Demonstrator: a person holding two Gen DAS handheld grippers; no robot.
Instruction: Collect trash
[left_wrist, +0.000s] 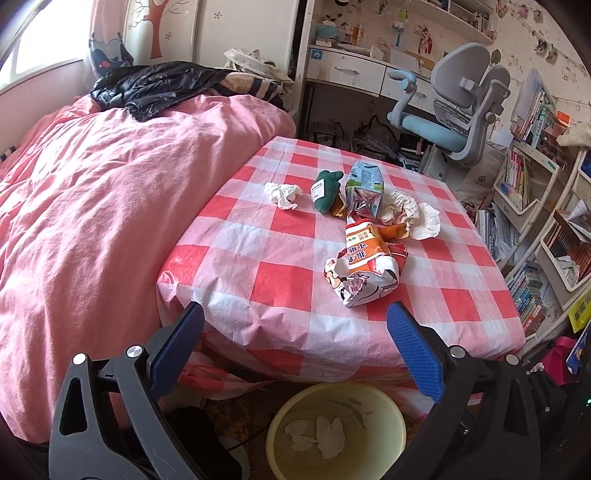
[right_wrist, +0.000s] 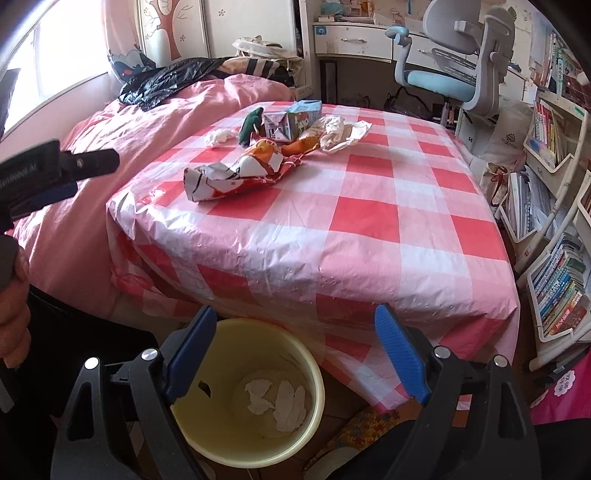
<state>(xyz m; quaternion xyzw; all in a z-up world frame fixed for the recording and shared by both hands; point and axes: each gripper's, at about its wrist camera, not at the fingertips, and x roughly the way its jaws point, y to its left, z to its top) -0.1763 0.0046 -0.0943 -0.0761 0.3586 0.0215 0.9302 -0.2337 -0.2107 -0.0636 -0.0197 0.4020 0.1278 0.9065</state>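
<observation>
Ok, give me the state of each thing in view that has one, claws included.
left claw: open, empty
right claw: open, empty
yellow bin: upright on the floor, crumpled white paper inside
snack bag: crumpled, on the table
milk carton: crushed, on the table
white tissue: crumpled, apart from the pile

My pads (left_wrist: 413, 354) are blue and cross-hatched, on black arms. The tablecloth (left_wrist: 280, 280) is checked red, pink and white. The quilt (left_wrist: 85, 206) is plain pink, with a glossy black jacket (left_wrist: 155, 86) on it. Below me the bin (right_wrist: 299, 432) is pale yellow, holding white tissues (right_wrist: 277, 398). On the cloth lie a white tissue (left_wrist: 282, 194), a dark green pouch (left_wrist: 325, 192), a blue-and-white carton (left_wrist: 364, 188) and an orange-and-white wrapper (left_wrist: 364, 266). The chair (left_wrist: 458, 107) is grey with a light blue seat.
</observation>
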